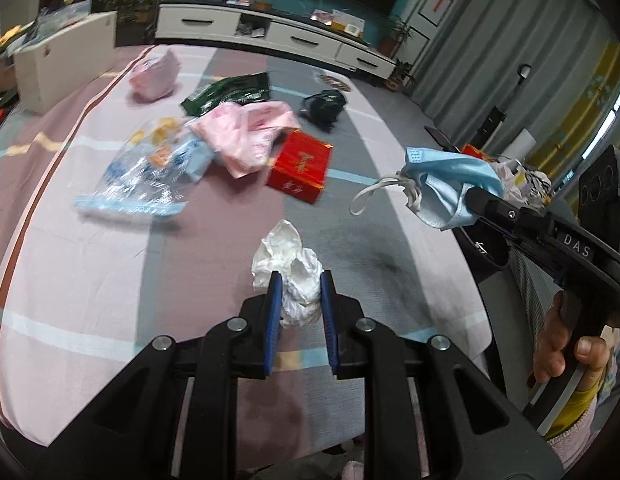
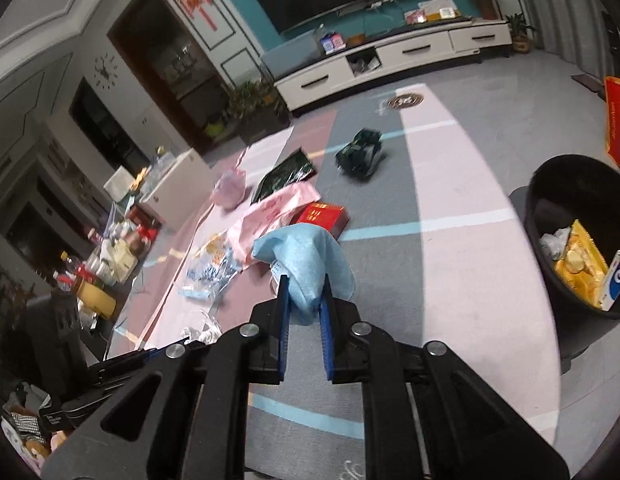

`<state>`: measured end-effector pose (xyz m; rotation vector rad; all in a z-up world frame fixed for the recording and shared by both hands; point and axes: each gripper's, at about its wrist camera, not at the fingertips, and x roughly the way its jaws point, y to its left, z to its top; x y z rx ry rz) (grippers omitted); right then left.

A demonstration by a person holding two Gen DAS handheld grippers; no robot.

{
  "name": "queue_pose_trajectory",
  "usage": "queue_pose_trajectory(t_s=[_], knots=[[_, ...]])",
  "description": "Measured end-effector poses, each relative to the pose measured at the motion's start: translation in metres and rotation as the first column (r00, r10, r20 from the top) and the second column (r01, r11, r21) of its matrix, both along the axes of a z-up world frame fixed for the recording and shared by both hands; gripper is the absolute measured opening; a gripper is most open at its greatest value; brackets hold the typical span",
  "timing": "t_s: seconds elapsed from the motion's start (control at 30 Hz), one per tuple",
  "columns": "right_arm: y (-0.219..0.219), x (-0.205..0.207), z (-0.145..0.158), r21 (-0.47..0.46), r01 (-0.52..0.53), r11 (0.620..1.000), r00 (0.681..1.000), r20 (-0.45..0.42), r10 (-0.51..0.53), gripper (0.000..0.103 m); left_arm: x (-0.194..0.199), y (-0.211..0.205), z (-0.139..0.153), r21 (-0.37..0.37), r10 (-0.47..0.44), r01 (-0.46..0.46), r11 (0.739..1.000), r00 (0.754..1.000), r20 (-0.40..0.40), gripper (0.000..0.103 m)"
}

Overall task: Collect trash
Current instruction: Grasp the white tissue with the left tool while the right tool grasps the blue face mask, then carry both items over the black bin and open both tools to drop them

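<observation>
- The left claw [image 1: 298, 292] is nearly closed, pinching a crumpled white paper tissue [image 1: 288, 256] above the striped pink-and-grey floor mat [image 1: 90, 280].
- The right claw [image 2: 304, 294] is clamped narrowly on a pale blue disposable face mask [image 2: 306, 254], which hangs clear of the mat.
- Step in hand, as I judge it: both pieces are picked up and are to be carried to the bin.
- The round black waste bin [image 2: 549, 200] stands to the right of the right claw, already holding wrappers; next, each claw should go over its rim and open.
- A flat red cardboard box [image 1: 300, 166] and crumpled pink plastic bags [image 1: 246, 136] lie ahead of the left claw.
</observation>
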<state>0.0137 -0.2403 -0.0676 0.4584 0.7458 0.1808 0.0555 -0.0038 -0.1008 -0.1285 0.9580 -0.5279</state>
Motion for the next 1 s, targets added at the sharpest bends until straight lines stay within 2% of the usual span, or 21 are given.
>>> queue_pose_trajectory(t_s=[0.17, 0.37, 0.53, 0.7, 1.0], knots=[[-0.031, -0.017, 0.005, 0.015, 0.080, 0.997, 0.996, 0.044, -0.081, 0.014, 0.001, -0.033, 0.016, 0.026, -0.063, 0.062, 0.998, 0.997, 0.040, 0.020], [-0.074, -0.039, 0.005, 0.018, 0.197, 0.980, 0.977, 0.074, -0.198, 0.014, 0.002, -0.082, 0.037, 0.048, -0.147, 0.143, 0.989, 0.983, 0.113, 0.021], [-0.115, -0.060, -0.005, 0.023, 0.314, 0.949, 0.946, 0.078, -0.315, 0.014, 0.001, -0.126, 0.043, 0.083, -0.223, 0.212, 0.974, 0.963, 0.149, 0.021], [-0.156, -0.079, -0.023, 0.036, 0.417, 0.908, 0.906, 0.056, -0.419, 0.014, 0.005, -0.163, 0.042, 0.088, -0.302, 0.292, 0.952, 0.944, 0.134, 0.021], [-0.200, -0.096, -0.046, 0.069, 0.527, 0.847, 0.847, 0.032, -0.530, 0.014, 0.022, -0.243, 0.042, 0.089, -0.410, 0.401, 0.912, 0.902, 0.136, 0.021]])
